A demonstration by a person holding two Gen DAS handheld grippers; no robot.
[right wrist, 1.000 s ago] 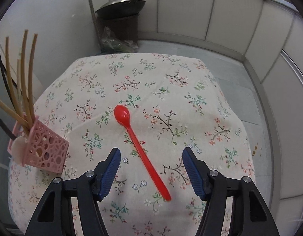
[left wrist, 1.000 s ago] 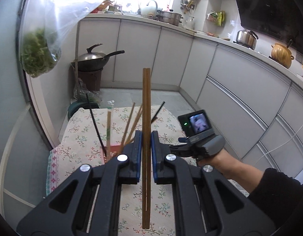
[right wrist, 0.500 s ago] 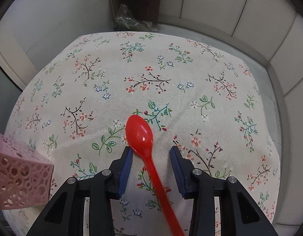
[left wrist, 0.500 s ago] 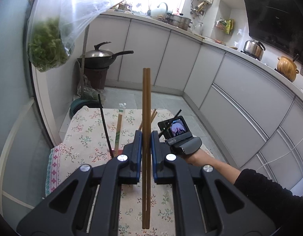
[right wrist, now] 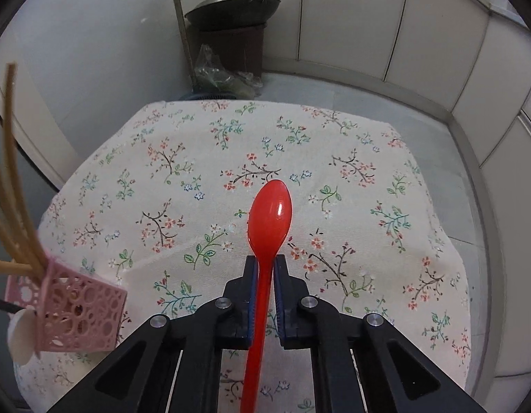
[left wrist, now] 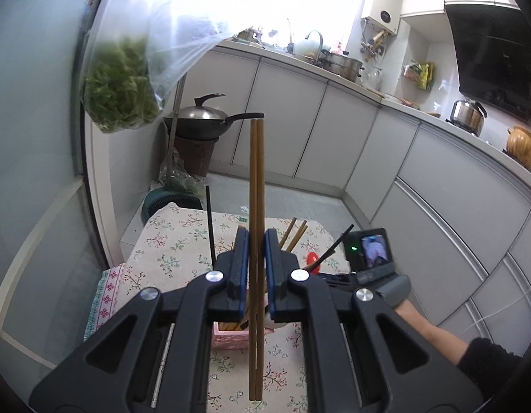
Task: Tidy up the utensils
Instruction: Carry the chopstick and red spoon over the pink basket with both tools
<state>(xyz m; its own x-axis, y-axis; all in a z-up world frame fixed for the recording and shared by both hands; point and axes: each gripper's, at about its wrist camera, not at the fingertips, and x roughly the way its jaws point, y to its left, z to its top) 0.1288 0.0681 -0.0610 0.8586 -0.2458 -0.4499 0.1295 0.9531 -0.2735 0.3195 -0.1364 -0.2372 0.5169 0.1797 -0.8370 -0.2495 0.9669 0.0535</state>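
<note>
My left gripper point(left wrist: 256, 241) is shut on a pair of brown wooden chopsticks point(left wrist: 256, 179), held upright above the pink perforated utensil holder point(left wrist: 227, 339). The holder also shows at the left of the right wrist view point(right wrist: 76, 313), with several chopsticks point(right wrist: 10, 186) and a white spoon point(right wrist: 19, 335) in it. My right gripper point(right wrist: 265, 261) is shut on the handle of a red plastic spoon point(right wrist: 269, 216), bowl forward, over the floral tablecloth point(right wrist: 334, 179). The red spoon's bowl point(left wrist: 312, 260) shows in the left wrist view, beside the holder.
A wok point(left wrist: 205, 122) on a brown bin stands on the floor beyond the table. A bag of greens point(left wrist: 119, 93) hangs at the upper left. Kitchen cabinets point(left wrist: 351, 144) run along the back and right. The table's far edge point(right wrist: 265, 103) drops to the floor.
My right gripper has closed on the red spoon and lifted it off the cloth. My left gripper, still holding the chopsticks, has moved over the pink holder.
</note>
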